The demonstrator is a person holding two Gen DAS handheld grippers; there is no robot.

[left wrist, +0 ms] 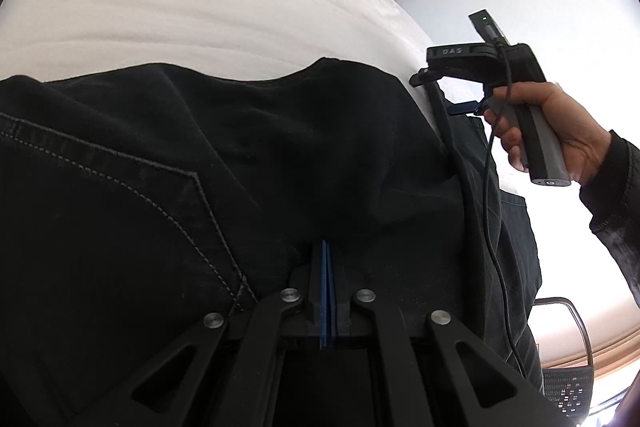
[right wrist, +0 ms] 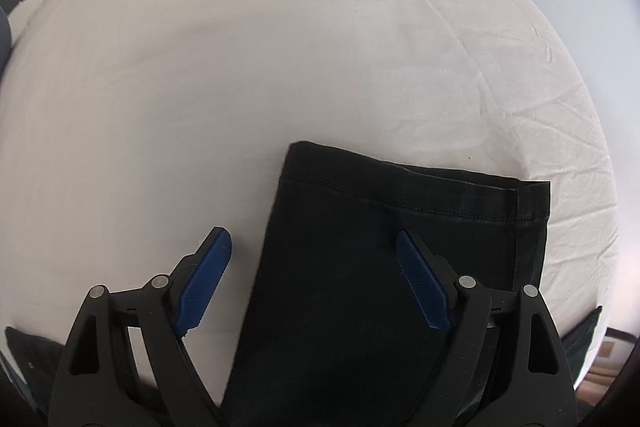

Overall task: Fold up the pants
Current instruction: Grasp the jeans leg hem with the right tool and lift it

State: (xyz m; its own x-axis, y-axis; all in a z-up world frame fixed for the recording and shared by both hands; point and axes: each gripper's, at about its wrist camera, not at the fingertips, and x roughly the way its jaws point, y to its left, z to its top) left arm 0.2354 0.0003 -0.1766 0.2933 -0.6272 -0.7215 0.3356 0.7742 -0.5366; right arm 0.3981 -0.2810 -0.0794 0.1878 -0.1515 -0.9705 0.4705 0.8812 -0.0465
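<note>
Pants (left wrist: 280,155) pinched by left gripper (left wrist: 327,247) on bed (right wrist: 280,47); right gripper (right wrist: 314,247) fingers spread.

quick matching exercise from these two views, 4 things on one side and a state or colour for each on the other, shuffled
Things:
1. left gripper
2. right gripper
3. bedsheet
4. pants

States:
a. white, wrinkled
b. black, hem on the sheet
c. jaws wide apart
d. pads pressed together at the cloth

Pairs: 1-d, 2-c, 3-a, 4-b
</note>
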